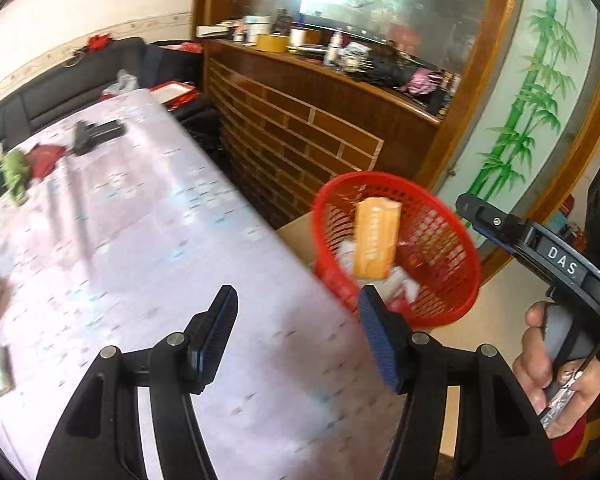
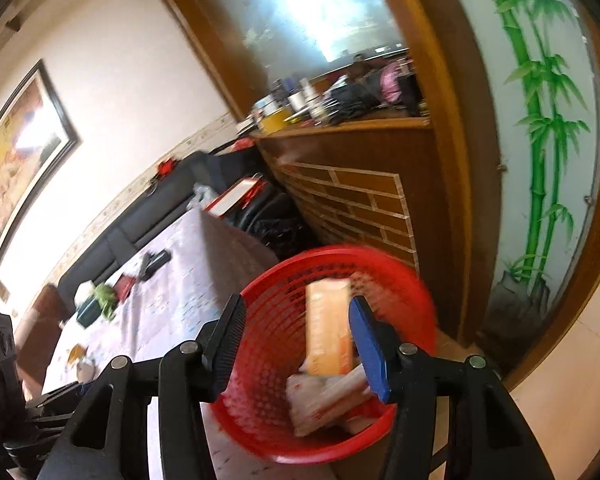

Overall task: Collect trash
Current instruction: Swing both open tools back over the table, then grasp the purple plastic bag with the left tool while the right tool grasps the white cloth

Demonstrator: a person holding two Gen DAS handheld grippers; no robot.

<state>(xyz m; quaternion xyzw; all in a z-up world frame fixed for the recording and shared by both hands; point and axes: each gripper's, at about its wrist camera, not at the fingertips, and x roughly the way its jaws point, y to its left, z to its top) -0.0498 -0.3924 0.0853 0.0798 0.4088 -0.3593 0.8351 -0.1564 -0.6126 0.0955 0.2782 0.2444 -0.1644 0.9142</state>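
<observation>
**Orange carton dropping into red basket; both tools empty**

Left wrist view: my left tool (image 1: 298,308) stands partly spread, nothing between its pads, over the table (image 1: 148,240). The red basket (image 1: 456,256) sits ahead and to the right, just off the table's edge. An orange carton (image 1: 374,236) stands nearly upright within it, long axis vertical, above white wrappers. My right hand (image 1: 556,376) with its tool is beside the basket. More litter, a green scrap (image 1: 16,172) and a red packet (image 1: 44,158), lies far left on the table, nearer my left tool, I judge.

Right wrist view: my right tool (image 2: 296,324) is parted and empty, directly above the basket (image 2: 260,360); the carton (image 2: 328,328) lies beyond the pads, untouched, blurred.
</observation>
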